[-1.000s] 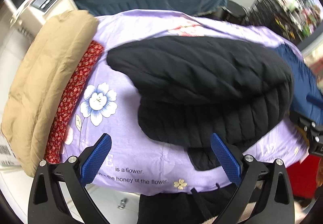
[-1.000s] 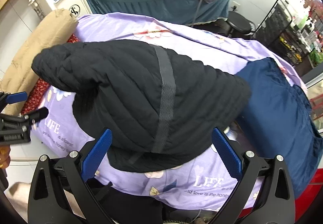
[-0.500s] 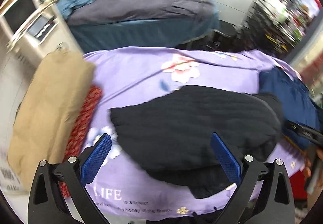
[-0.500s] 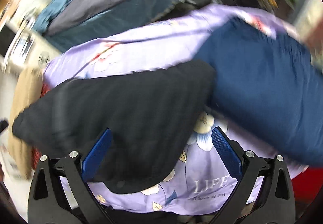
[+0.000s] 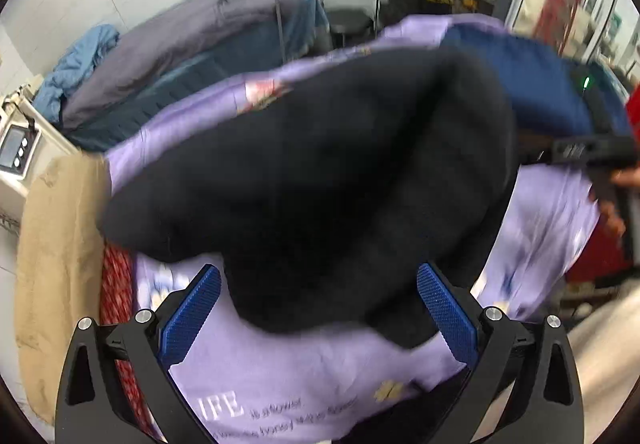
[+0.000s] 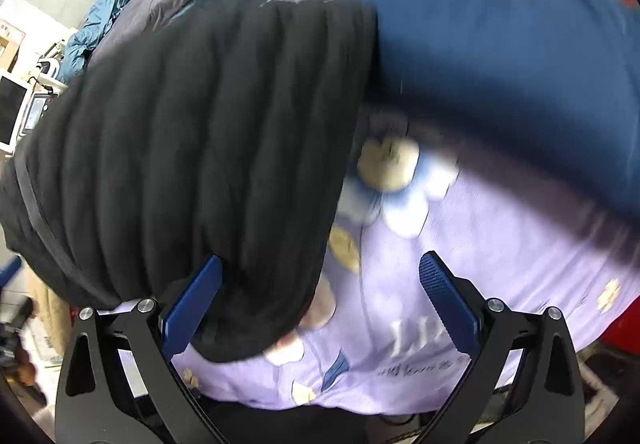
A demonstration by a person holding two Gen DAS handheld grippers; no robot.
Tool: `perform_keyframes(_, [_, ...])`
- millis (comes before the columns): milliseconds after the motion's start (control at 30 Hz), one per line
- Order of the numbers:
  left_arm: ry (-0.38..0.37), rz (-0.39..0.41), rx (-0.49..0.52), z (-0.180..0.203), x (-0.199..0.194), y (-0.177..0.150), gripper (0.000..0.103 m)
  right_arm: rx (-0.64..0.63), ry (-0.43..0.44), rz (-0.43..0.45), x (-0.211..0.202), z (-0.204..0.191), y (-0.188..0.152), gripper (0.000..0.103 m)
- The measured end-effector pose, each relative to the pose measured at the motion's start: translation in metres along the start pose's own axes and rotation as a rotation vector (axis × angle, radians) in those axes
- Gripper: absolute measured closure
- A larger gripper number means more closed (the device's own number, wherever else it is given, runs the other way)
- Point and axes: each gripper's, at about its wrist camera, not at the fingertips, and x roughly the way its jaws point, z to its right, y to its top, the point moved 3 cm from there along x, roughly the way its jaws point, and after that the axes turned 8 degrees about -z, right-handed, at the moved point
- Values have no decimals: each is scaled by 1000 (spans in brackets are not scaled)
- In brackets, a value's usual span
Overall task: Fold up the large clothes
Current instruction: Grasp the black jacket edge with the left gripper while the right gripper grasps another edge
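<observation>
Each hand-held gripper, left (image 5: 318, 314) and right (image 6: 320, 314), has a black cut-out frame, silver screw heads at the finger pivots and two blue knurled finger pads (image 5: 190, 320), jaws wide apart.

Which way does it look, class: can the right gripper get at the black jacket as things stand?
Probably yes. The right gripper is open, the black jacket lies bare on the sheet by its left finger, and nothing covers it.

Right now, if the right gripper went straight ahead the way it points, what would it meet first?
Probably the purple sheet, near the black jacket's edge. The right gripper is open, with the sheet filling most of the gap between its jaws. Blur leaves depth unclear.
</observation>
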Motion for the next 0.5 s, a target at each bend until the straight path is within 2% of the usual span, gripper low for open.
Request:
perform_keyframes(100, [-21,-51,-51,-10,33,-25,7,22,62,-50,25,6,-14,6])
perform_keyframes(167, [-7,-67,-70,-15,50,-38,7,16,149,-58,35,1,-21,6])
perform_keyframes(267, [14,-52,-60,-16,64,-48,7,-65,202,-65,54,-18,-29,6])
perform_keyframes(433, [142,-16,17,-7,94,-42,7,-211,129,14,84,-45,-36,6])
perform_keyframes(500, [179,-14,51,-4,111,-33,7,-225,123,44,89,-53,-35,12])
